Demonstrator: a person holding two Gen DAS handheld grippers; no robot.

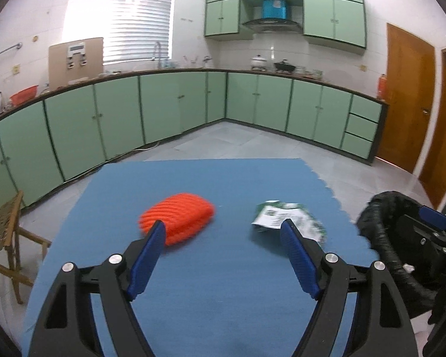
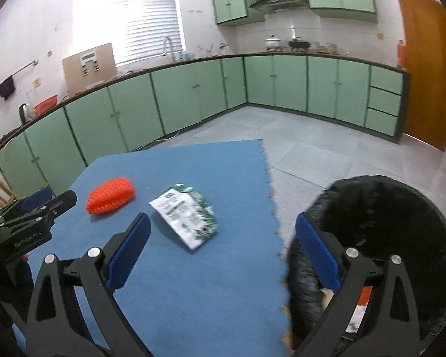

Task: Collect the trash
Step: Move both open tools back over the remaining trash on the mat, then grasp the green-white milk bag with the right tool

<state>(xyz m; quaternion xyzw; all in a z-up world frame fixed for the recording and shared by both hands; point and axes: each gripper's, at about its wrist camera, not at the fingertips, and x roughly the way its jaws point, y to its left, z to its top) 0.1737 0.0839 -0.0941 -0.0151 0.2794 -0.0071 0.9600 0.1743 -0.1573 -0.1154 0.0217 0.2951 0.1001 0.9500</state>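
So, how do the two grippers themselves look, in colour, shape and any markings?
Both look alike. The left gripper and the right gripper each have a black frame with triangular cut-outs, silver round bolts at the joints, and two flat blue ribbed fingers. Seen from the right wrist view, the left gripper's black body carries small white lettering, too blurred to read surely. No cables or sleeves show.

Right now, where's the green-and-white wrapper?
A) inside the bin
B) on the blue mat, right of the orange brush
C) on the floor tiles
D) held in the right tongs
B: the wrapper lies flat on the blue mat, right of the orange brush; both tongs are open and empty.
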